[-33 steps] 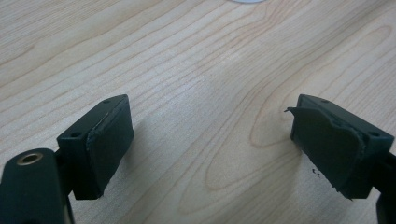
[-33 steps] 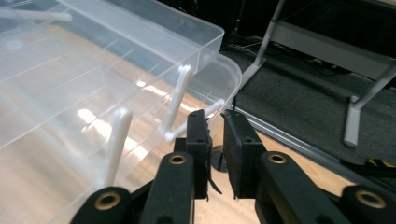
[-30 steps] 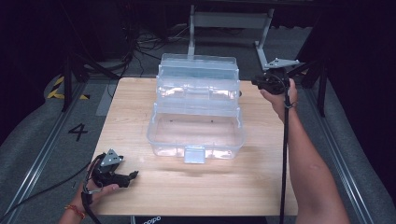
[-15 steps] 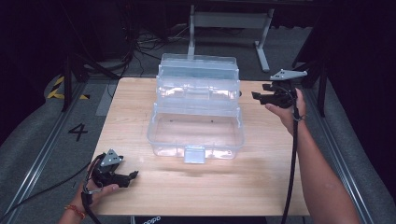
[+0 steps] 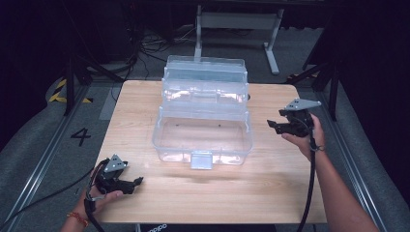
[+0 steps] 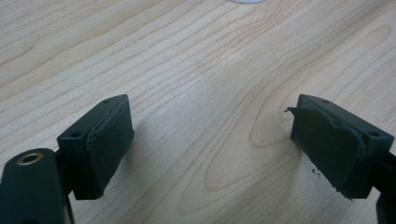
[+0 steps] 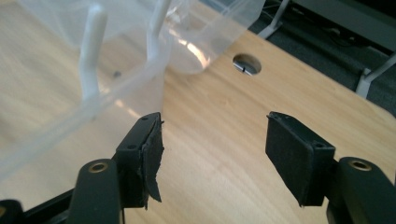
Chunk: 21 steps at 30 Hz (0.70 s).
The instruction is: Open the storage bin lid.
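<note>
Resting low at the near left corner of the counter, the left gripper has its jaws spread wide with nothing between them, only bare wood grain under them in the left gripper view. Farther in, at the middle of the counter, stands the clear box, a tiered plastic organiser opened out so its trays step up and back toward the far edge; its bottom tub looks empty and a small latch hangs at its near wall. To the right of it the right gripper hovers above the wood, pointing at the box's right end, jaws wide apart and holding nothing; in the right gripper view its left jaw sits just beside the box wall and the white struts that carry the trays, but not touching them. The work in hand looks like an approach to that right end, probably to fold the trays shut. To do it well, I would bring the gripper in level, take one firm part such as a tray rim or strut rather than thin wall, and let the other gripper steady the near wall so the light box does not slide. A cable hole pierces the counter near the far right corner. Beyond lie grey floor, cables and a white frame in a dark room.
</note>
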{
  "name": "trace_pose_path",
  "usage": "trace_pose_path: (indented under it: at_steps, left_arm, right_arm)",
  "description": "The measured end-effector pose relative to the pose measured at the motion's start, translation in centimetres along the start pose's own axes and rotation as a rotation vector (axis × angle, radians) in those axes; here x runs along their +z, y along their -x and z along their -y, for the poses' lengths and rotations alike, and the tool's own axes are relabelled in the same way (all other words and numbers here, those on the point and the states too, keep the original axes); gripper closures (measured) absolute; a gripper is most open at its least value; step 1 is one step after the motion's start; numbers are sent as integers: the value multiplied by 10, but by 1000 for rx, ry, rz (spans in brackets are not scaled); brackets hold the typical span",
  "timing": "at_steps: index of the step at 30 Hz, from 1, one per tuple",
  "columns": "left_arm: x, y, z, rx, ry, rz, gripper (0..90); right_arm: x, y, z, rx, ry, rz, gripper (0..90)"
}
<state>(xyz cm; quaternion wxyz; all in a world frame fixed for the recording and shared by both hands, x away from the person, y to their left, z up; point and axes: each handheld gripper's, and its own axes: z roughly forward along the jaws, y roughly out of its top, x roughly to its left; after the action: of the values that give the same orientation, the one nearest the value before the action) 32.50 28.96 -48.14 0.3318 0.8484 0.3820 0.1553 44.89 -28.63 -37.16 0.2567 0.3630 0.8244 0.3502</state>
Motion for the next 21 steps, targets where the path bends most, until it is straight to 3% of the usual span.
trace_pose_path:
  at_steps: [9,15,21]
  left_arm:
    - [0,0,0,-10,-3,7,132]
    - [1,1,0,-14,-3,7,132]
    - [0,1,0,-13,-3,2,131]
  right_arm:
    - [-10,-4,39,8,-34,-17,347]
    - [-11,-11,68,-20,-62,7,338]
    - [-16,-17,93,2,-62,-8,324]
